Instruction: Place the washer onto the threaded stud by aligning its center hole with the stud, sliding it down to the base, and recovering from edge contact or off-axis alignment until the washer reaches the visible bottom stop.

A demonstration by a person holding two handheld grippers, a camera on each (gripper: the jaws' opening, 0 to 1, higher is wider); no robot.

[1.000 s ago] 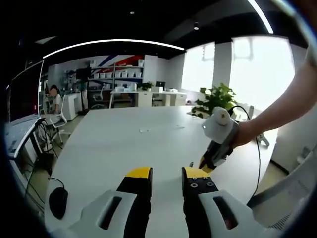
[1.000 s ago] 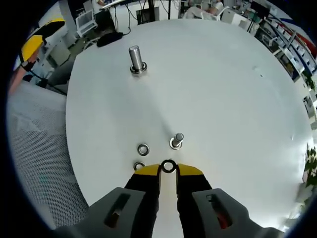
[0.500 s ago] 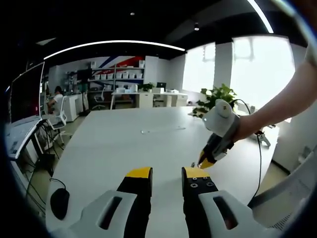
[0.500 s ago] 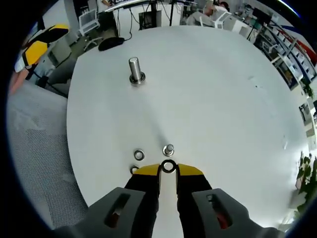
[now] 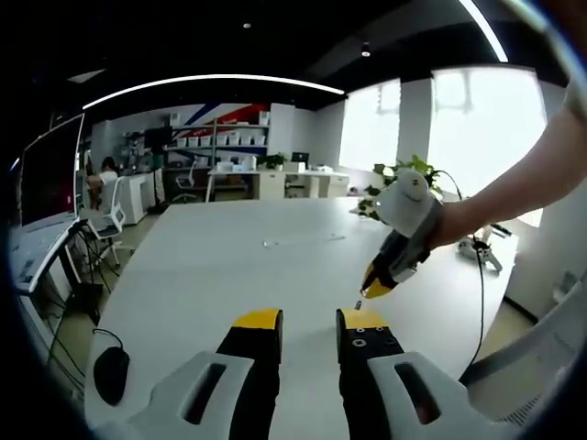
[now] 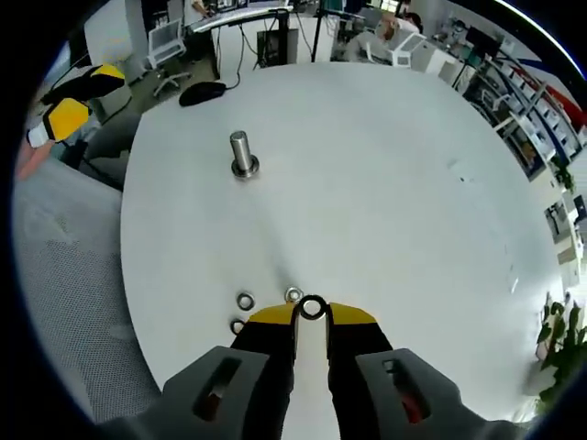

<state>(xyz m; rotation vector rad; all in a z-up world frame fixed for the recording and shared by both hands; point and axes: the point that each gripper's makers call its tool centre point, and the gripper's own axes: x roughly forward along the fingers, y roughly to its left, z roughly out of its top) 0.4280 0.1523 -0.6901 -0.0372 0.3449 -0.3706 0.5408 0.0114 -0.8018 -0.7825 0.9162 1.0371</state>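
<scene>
— Washer: in the right gripper view we see it as a dark ring pinched between the yellow tips of the right tongs, above the white tabletop.
— And the stud?
— A short threaded stud stands just beyond the tips, slightly left of the ring. Two loose washers lie left of the tips, one just beyond the other. A taller bolt stands far ahead, well apart.
— What do we get from the left gripper view?
— The left tongs sit narrow, with a slim gap and nothing between them, over the tabletop. The right tongs hang ahead and to the right, held by a hand, tips pointing down. A computer mouse lies far to the left.
</scene>
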